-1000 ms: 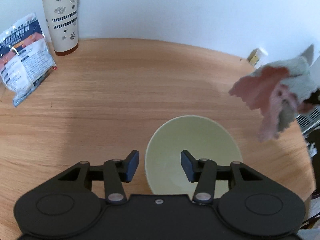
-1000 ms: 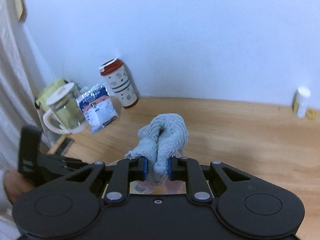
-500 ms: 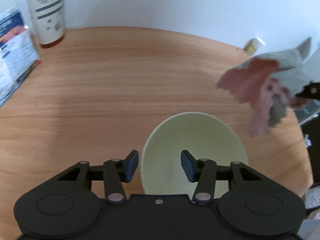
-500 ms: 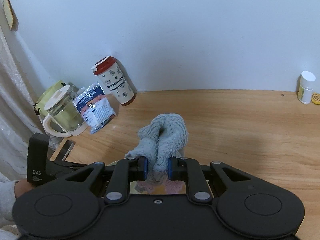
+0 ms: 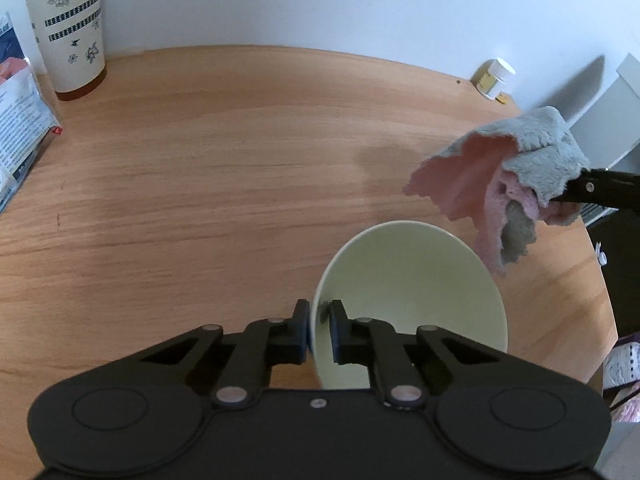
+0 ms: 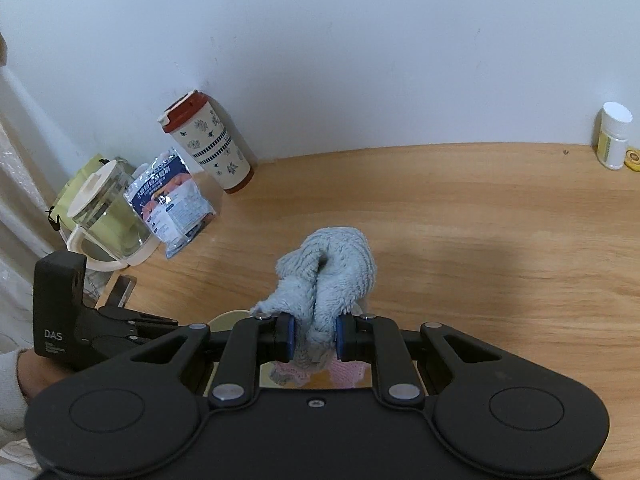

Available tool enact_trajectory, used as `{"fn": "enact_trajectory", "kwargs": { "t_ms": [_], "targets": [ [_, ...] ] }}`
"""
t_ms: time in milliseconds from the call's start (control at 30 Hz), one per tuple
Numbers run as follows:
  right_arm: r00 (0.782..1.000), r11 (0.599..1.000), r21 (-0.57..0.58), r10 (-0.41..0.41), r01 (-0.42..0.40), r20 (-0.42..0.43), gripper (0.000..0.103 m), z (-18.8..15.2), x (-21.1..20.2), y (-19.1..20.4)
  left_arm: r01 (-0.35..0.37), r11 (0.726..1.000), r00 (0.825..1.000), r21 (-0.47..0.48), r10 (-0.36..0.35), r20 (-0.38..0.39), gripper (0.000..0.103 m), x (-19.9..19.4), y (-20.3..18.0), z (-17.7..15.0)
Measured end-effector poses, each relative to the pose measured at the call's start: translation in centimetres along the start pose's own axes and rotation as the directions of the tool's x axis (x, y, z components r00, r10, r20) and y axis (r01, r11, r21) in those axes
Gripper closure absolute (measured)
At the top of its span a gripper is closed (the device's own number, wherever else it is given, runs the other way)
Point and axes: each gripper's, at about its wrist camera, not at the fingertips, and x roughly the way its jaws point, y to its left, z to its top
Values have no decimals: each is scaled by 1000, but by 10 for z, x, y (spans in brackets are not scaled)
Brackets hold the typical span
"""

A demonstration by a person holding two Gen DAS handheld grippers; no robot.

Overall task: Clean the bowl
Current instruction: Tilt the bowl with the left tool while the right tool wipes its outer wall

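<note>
A pale green bowl (image 5: pixel 412 280) sits on the wooden table near its right edge. My left gripper (image 5: pixel 319 316) is shut on the bowl's near-left rim, one finger outside and one inside. My right gripper (image 6: pixel 315 338) is shut on a grey and pink cloth (image 6: pixel 330 268). In the left wrist view the cloth (image 5: pixel 508 172) hangs in the air just right of and above the bowl, apart from it. In the right wrist view only a sliver of the bowl's rim (image 6: pixel 228 316) shows behind the gripper.
A patterned tumbler with a red lid (image 5: pixel 64 28), a snack packet (image 5: pixel 16 120) and a glass jug (image 6: pixel 108 216) stand at the table's far left. A small white bottle (image 5: pixel 494 78) stands at the far right by the wall. The table edge (image 5: pixel 600 280) runs close to the bowl.
My left gripper has moved forward and closed on the bowl's rim; it was open before. The cloth in my right gripper has stayed near the bowl's right side.
</note>
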Motion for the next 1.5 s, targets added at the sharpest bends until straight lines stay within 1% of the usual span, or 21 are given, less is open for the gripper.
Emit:
{"fn": "enact_trajectory", "kwargs": {
  "t_ms": [133,233,333,433,467,567,700,900,1000,1067,1167,1267,1400,1500],
  "targets": [
    [1000,1000,-19,-8,7,-16,83,1,4,3,2,1000,1000,11,-2,15,95,-2,-1,-2],
    [1000,1000,-16,-9,9,-17,83,2,5,4,17,1000,999,11,-18,29,96,-7,-2,-1],
    [1000,999,-25,-23,23,-17,83,5,6,5,5,998,999,60,-8,49,96,-11,-9,-2],
    [1000,999,-34,-23,23,-7,83,13,6,7,-11,995,996,99,2,87,96,-16,-19,-2],
    [1000,999,-34,-23,22,0,83,16,5,7,-22,993,995,120,10,99,96,-18,-22,-2],
    [1000,1000,-23,-8,8,6,83,27,6,8,-92,969,986,229,56,159,95,-25,-42,-4],
    [999,999,10,33,-33,-16,83,39,16,11,-109,952,980,286,54,193,93,-28,-53,-8],
    [989,992,75,111,-104,-94,83,45,50,17,-125,941,973,316,54,223,92,-29,-60,-15],
    [980,987,99,137,-123,-145,83,43,64,18,-142,938,970,317,67,236,92,-30,-62,-17],
    [967,983,116,166,-145,-194,83,38,74,20,-150,941,967,304,76,243,92,-31,-61,-19],
    [961,983,113,166,-144,-222,83,32,78,19,-149,948,965,280,77,250,92,-32,-58,-21],
    [955,978,147,183,-151,-234,83,27,78,12,-151,946,964,285,77,253,92,-34,-58,-25],
    [954,980,146,171,-138,-246,83,21,75,6,-152,945,964,288,78,254,92,-35,-58,-28],
    [955,981,165,147,-107,-256,83,16,73,-5,-144,952,966,271,76,247,92,-36,-55,-28]
  ]
}}
